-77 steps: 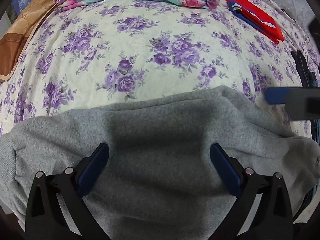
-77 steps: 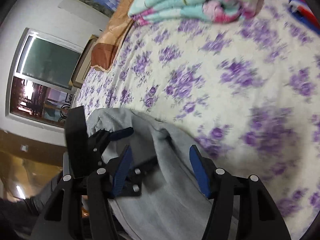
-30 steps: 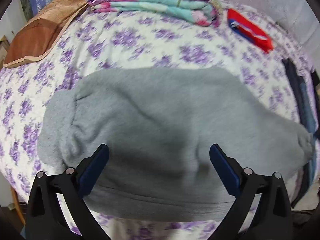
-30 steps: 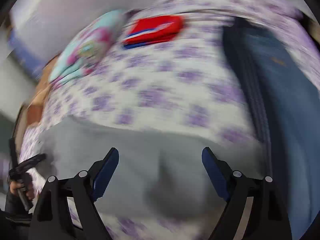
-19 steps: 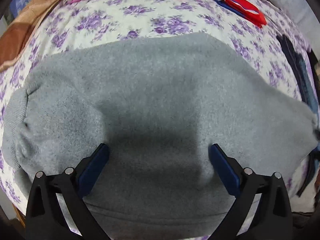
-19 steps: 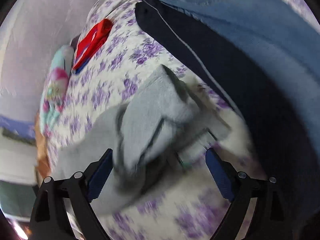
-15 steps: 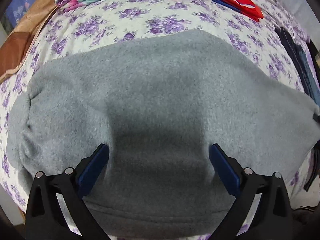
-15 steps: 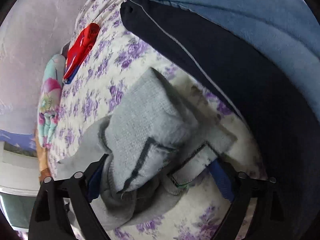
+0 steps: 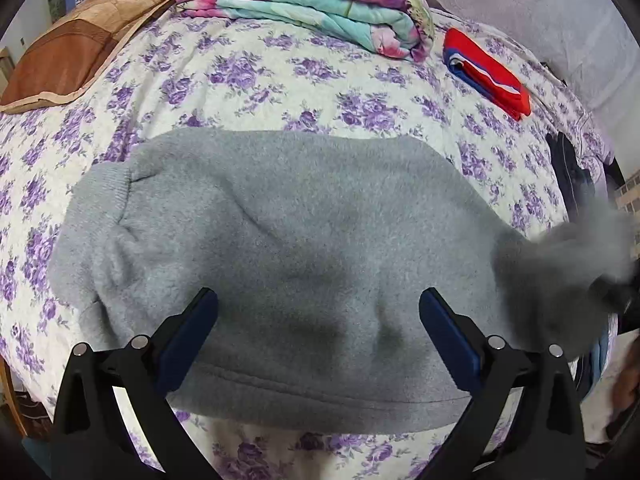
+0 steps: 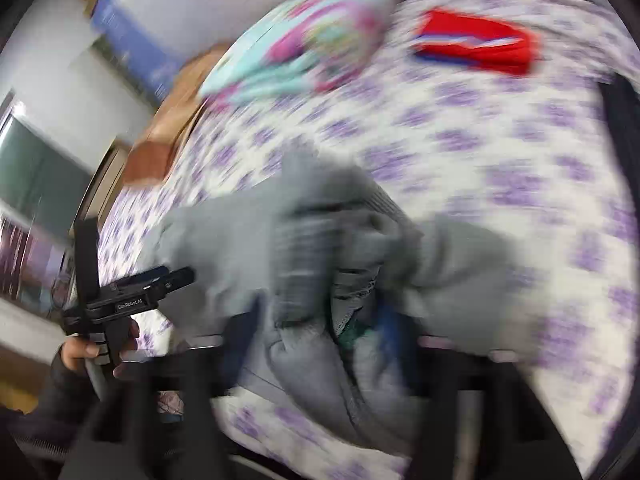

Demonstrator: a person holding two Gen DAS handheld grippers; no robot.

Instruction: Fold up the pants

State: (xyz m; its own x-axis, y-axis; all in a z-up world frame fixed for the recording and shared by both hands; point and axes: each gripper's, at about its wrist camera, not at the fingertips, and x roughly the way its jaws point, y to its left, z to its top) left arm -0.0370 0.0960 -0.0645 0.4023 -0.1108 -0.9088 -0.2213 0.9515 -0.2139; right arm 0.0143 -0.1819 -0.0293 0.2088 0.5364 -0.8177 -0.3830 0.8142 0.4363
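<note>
Grey fleece pants (image 9: 304, 240) lie folded lengthwise across the floral bed sheet (image 9: 280, 68), cuffs at the left. My left gripper (image 9: 318, 320) hovers open over their near edge and holds nothing. In the blurred right wrist view my right gripper (image 10: 312, 316) is shut on the bunched waistband end of the grey pants (image 10: 304, 240) and holds it lifted above the bed. That lifted end shows blurred at the right of the left wrist view (image 9: 568, 256). The left gripper's handle (image 10: 132, 296) shows at the left of the right wrist view.
A folded turquoise and pink quilt (image 9: 312, 4) and a red and blue folded garment (image 9: 488, 76) lie at the far side. A brown pillow (image 9: 68, 52) is far left. Dark and denim trousers (image 9: 572, 184) lie along the right edge.
My right gripper closed on the waistband end and lifted it up and leftward over the pants. My left gripper drew back a little, still open.
</note>
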